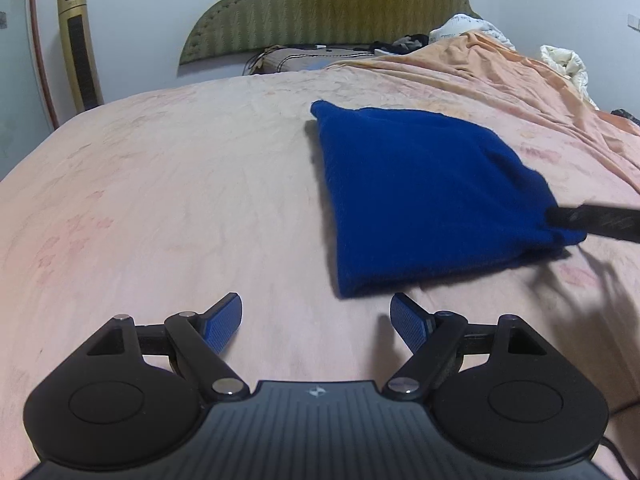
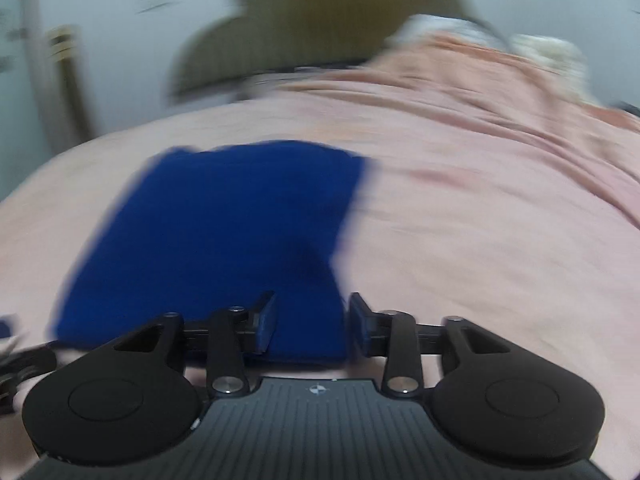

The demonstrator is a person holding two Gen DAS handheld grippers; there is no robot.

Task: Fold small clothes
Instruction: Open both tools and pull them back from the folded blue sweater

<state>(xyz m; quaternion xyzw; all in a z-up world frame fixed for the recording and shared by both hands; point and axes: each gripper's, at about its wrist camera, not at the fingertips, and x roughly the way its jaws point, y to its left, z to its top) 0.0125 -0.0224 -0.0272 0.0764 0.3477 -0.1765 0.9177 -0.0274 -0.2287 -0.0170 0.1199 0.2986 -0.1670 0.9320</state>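
Left wrist view: your left gripper stands wide open over the pink bedsheet, with nothing between its blue pads. The folded blue cloth lies flat on the sheet ahead and to the right of the fingertips, apart from them. A dark finger of the right gripper reaches in from the right edge and meets the cloth's near right corner. A green headboard and a gold tower fan stand at the far wall.

Right wrist view: the picture is motion-blurred. Your right gripper is partly open, and the near right corner of the blue cloth lies between its fingers. You cannot tell whether the pads press on the fabric. The rest of the cloth spreads ahead and to the left on the bedsheet.
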